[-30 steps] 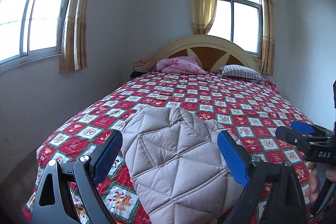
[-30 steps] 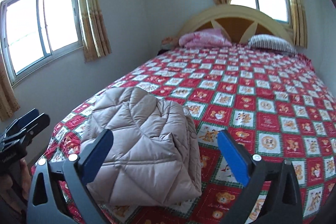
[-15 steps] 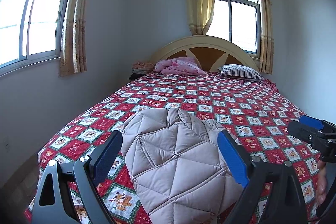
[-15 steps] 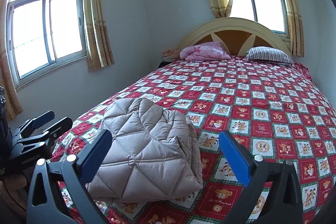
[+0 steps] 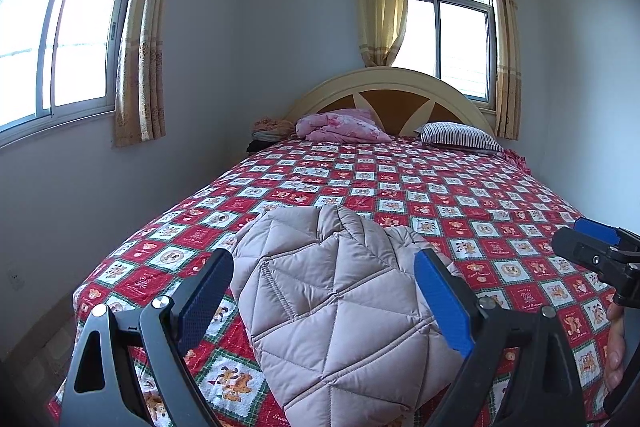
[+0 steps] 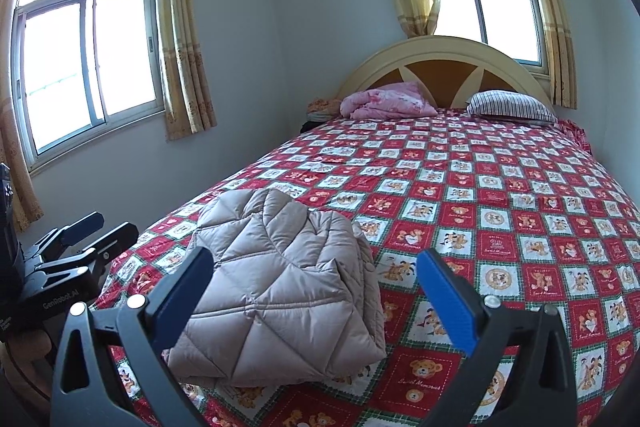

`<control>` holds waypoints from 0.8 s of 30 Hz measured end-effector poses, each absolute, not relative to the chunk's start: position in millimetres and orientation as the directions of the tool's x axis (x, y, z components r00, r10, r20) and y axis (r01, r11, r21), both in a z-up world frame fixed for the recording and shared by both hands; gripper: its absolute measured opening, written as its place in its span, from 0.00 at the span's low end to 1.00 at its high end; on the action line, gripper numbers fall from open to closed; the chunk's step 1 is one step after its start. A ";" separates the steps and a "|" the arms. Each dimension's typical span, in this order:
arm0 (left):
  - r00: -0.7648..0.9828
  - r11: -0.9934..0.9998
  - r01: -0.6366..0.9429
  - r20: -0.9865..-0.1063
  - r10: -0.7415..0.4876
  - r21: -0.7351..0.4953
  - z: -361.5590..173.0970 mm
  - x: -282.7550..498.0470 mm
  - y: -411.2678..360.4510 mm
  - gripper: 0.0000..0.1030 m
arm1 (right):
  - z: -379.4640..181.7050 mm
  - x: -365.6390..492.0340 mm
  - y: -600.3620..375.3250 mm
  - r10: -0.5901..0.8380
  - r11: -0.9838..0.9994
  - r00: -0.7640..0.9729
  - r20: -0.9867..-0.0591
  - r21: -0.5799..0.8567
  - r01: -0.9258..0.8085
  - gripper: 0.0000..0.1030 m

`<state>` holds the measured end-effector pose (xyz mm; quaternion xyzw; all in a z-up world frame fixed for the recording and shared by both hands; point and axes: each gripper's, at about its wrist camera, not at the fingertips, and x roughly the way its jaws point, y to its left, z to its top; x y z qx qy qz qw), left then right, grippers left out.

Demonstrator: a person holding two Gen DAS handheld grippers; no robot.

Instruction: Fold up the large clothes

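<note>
While folded quilted jacket (image 5: pixel 344 291) lies lengthwise toward headboard (image 5: pixel 390 95), both hand-held grippers (image 5: pixel 322 301) (image 6: pixel 316 293) gape wide, empty.

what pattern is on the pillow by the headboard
Thin dark and white stripes on the pillow; clearest in the right wrist view.

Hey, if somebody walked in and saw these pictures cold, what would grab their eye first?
Probably the beige quilted puffer jacket, folded into a bundle near the foot of the bed, on the side nearest the big window. It stands out against the red checkered cartoon bedspread. Framing it are the wide-open blue-padded fingers of the left gripper, holding nothing.
</note>
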<state>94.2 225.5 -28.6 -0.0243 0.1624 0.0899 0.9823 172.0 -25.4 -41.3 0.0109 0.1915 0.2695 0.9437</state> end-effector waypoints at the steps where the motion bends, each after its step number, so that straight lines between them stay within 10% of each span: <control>1: 0.931 0.983 -0.185 -0.324 0.169 -0.017 -29.0 94.3 225.1 0.90 | -41.3 171.9 -25.5 0.514 0.854 0.781 -0.355 0.125 -0.505 1.00; 24: 0.931 0.978 -0.207 -0.315 0.187 -0.030 -23.8 89.5 222.4 0.90 | -33.7 167.4 -31.7 0.515 0.855 0.795 -0.320 0.136 -0.500 1.00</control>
